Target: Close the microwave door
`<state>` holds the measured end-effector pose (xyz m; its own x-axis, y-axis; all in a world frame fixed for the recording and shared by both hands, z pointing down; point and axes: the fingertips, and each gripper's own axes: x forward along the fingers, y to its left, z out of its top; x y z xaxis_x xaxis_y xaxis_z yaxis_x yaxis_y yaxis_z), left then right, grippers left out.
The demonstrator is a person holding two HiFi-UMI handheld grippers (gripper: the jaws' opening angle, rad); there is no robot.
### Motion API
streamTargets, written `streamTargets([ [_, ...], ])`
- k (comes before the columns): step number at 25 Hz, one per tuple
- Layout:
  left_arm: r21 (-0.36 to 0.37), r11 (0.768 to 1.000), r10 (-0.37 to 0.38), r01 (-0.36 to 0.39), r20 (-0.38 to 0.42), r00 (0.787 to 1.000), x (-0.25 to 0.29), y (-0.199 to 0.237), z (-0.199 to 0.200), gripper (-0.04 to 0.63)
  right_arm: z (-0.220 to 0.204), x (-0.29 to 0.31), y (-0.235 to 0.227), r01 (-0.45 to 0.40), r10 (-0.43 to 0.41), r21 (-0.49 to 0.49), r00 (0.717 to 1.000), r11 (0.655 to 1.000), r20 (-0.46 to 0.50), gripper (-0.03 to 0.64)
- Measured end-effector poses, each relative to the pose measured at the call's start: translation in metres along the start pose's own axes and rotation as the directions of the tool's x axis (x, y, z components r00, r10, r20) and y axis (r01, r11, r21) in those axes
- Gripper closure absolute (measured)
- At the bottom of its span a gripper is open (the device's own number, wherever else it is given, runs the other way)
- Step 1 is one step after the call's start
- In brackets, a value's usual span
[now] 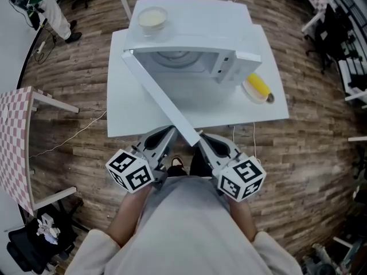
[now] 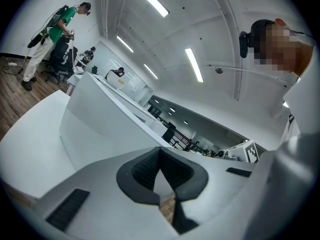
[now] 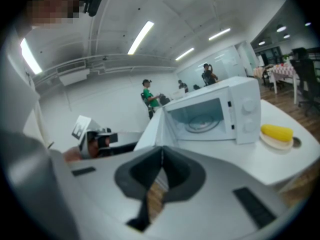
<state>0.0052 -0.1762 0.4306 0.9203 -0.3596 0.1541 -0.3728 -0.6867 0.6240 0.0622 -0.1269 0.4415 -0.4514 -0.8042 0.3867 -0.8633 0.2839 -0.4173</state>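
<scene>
A white microwave [image 1: 195, 30] stands on a white table [image 1: 269, 105]. Its door [image 1: 160, 99] hangs wide open and reaches out past the table's front edge toward me. The right gripper view shows the open cavity and glass turntable [image 3: 200, 121], with the door [image 3: 152, 131] edge-on. My left gripper [image 1: 166, 136] is just left of the door's free end; my right gripper [image 1: 205, 142] is just right of it. Both are shut and hold nothing, as the left gripper [image 2: 160, 176] and right gripper [image 3: 161, 176] show in their own views. I cannot tell whether either one touches the door.
A bowl [image 1: 152, 18] sits on top of the microwave. A plate with a yellow item [image 1: 257, 87] lies on the table to its right. A checkered table [image 1: 14, 142] stands at the left, and a person in green [image 1: 40, 2] is far back left.
</scene>
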Motion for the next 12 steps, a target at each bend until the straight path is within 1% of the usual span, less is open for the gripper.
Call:
streamTargets([
  [9, 0.001, 1.000, -0.015, 0.015, -0.006, 1.000, 0.012, -0.002, 0.003, 0.578, 0.002, -0.002, -0.009, 0.012, -0.012, 0.006, 1.000, 1.000, 0.000, 0.594],
  [12, -0.011, 1.000, -0.016, 0.016, -0.010, 1.000, 0.016, -0.002, 0.002, 0.578, 0.003, -0.003, -0.012, 0.015, -0.015, 0.009, 1.000, 1.000, 0.000, 0.594],
])
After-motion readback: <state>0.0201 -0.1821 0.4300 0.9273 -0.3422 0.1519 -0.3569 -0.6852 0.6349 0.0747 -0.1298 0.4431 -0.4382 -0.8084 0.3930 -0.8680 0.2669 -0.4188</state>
